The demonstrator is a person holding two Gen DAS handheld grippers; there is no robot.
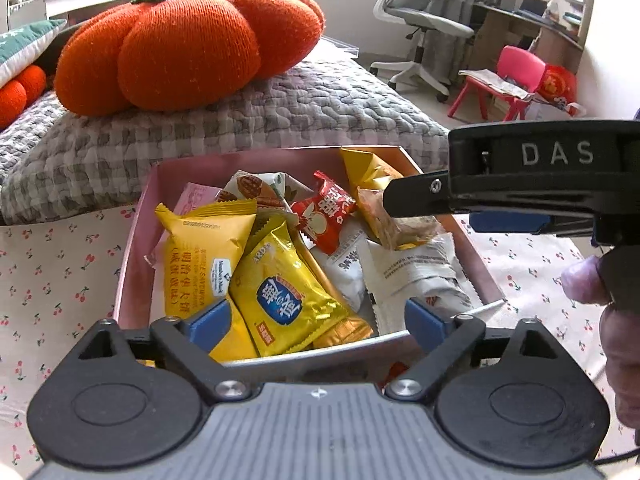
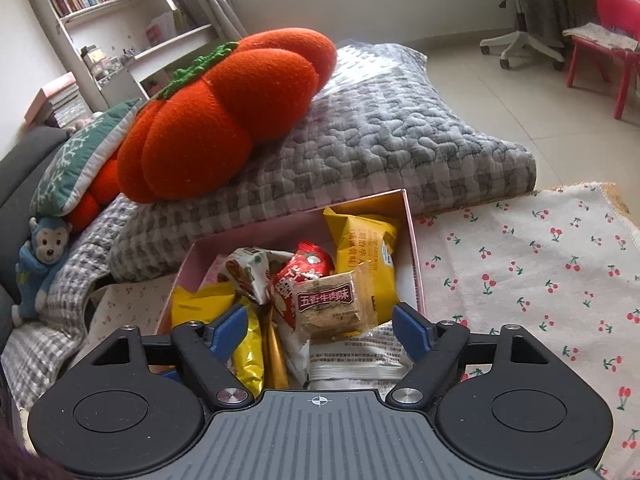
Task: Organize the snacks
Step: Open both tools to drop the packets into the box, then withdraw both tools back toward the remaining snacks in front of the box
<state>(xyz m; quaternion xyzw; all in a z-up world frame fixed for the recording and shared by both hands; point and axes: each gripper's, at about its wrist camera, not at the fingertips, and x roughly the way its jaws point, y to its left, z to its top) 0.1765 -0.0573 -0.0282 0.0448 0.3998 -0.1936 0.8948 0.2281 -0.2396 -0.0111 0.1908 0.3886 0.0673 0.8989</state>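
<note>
An open pink box (image 1: 136,240) (image 2: 412,240) on a cherry-print cloth holds several wrapped snacks. My left gripper (image 1: 318,322) hangs open over its near edge; a yellow packet with a blue logo (image 1: 280,296) lies between the blue pads without being pressed. My right gripper (image 2: 320,328) is open too, and a clear-wrapped biscuit pack with a brown label (image 2: 328,308) (image 1: 404,224) rests on the pile between its fingers, apart from both. Around them lie a red packet (image 1: 328,216), yellow packets (image 1: 204,264) (image 2: 364,240) and white packets (image 1: 416,276). One of the right gripper's fingers (image 1: 416,196) reaches in from the right in the left wrist view.
Behind the box lies a grey quilted blanket (image 1: 280,116) with an orange knitted pumpkin cushion (image 1: 188,40) on it. The cherry-print cloth (image 2: 520,264) spreads to the right. An office chair (image 1: 420,12) and a pink child's chair (image 1: 516,76) stand on the floor beyond. A monkey plush (image 2: 38,264) sits far left.
</note>
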